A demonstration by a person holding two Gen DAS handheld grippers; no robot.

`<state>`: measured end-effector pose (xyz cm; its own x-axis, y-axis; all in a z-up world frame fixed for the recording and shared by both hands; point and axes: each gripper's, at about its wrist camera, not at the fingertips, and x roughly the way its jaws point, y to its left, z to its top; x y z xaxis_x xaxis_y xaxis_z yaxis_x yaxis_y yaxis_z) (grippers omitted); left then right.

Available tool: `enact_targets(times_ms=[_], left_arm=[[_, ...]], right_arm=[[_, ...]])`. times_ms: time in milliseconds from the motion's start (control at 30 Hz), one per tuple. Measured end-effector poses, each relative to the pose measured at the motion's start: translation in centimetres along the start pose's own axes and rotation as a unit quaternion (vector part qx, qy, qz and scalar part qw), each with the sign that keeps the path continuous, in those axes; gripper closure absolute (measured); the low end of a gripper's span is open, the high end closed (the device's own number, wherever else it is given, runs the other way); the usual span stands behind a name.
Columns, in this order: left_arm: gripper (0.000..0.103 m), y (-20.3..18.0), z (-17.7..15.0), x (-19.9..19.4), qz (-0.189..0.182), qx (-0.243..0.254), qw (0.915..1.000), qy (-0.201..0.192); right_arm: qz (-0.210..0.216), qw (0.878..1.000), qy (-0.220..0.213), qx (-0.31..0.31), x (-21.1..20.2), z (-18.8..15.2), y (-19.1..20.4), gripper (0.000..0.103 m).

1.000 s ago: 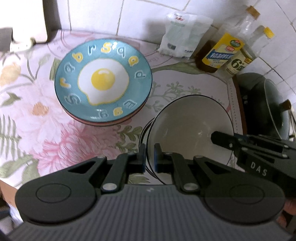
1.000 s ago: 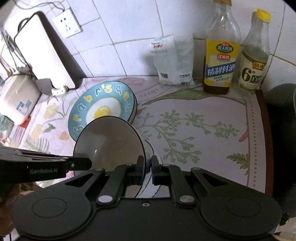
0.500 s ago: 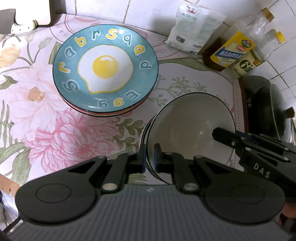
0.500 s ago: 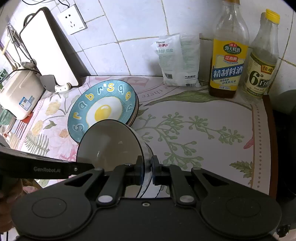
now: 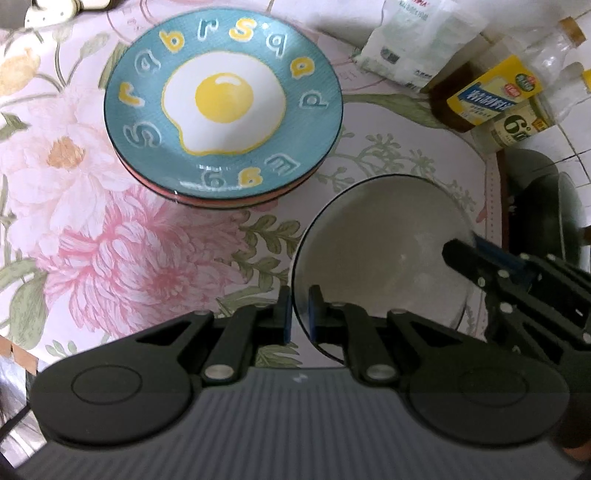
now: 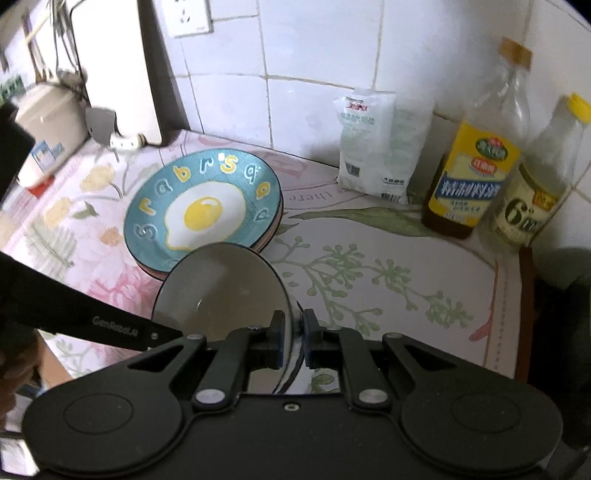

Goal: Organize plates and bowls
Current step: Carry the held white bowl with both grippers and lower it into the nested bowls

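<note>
Both grippers clamp the same white bowl (image 5: 380, 243) by its dark rim. Left gripper (image 5: 298, 314) pinches the rim on the bowl's left side, jaws nearly closed with the rim between the blue pads. Right gripper (image 6: 292, 338) pinches the opposite rim, jaws narrow, rim edge between the pads; it also shows in the left wrist view at the bowl's right edge (image 5: 461, 254). The bowl (image 6: 221, 291) sits over the floral tablecloth (image 5: 74, 192), just beside the blue egg plate (image 5: 221, 107); cannot tell if it touches the cloth or another bowl below it. The egg plate tops a stack, with a reddish plate edge (image 5: 221, 201) showing under it. At the back against the tiled wall (image 6: 314, 55): a white bag (image 6: 380, 144), a yellow-label bottle (image 6: 476, 173) and a yellow-cap bottle (image 6: 535, 199). A dark pot (image 5: 543, 214) stands at the right, past the cloth's edge. A wall socket (image 6: 188, 16) is up left.
</note>
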<state>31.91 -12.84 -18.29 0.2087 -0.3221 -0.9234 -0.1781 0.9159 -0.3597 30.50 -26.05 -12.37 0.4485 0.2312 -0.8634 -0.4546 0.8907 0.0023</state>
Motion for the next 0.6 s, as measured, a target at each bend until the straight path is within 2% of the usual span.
enact_targets(times_ms=[167, 300, 433, 533, 600], left_arm=[[0.096, 0.0, 0.0, 0.2, 0.001, 0.001, 1.0, 0.001], [0.095, 0.1, 0.0, 0.5, -0.001, -0.005, 1.0, 0.005], [0.091, -0.3, -0.3, 0.5, -0.003, 0.037, 0.9993, 0.001], [0.09, -0.2, -0.6, 0.0, -0.016, 0.04, 0.9991, 0.006], [0.09, 0.1, -0.9, -0.6, -0.027, 0.022, 0.9993, 0.009]], right_arm=[[-0.016, 0.999, 0.004, -0.031, 0.6, 0.3, 0.7, 0.09], [-0.011, 1.0, 0.0, -0.024, 0.8, 0.2, 0.3, 0.09], [0.017, 1.0, -0.012, 0.014, 0.5, -0.2, -0.8, 0.087], [0.034, 0.999, -0.024, 0.03, 0.0, -0.8, -1.3, 0.087], [0.046, 0.997, -0.044, 0.035, -0.8, -1.2, -1.5, 0.087]])
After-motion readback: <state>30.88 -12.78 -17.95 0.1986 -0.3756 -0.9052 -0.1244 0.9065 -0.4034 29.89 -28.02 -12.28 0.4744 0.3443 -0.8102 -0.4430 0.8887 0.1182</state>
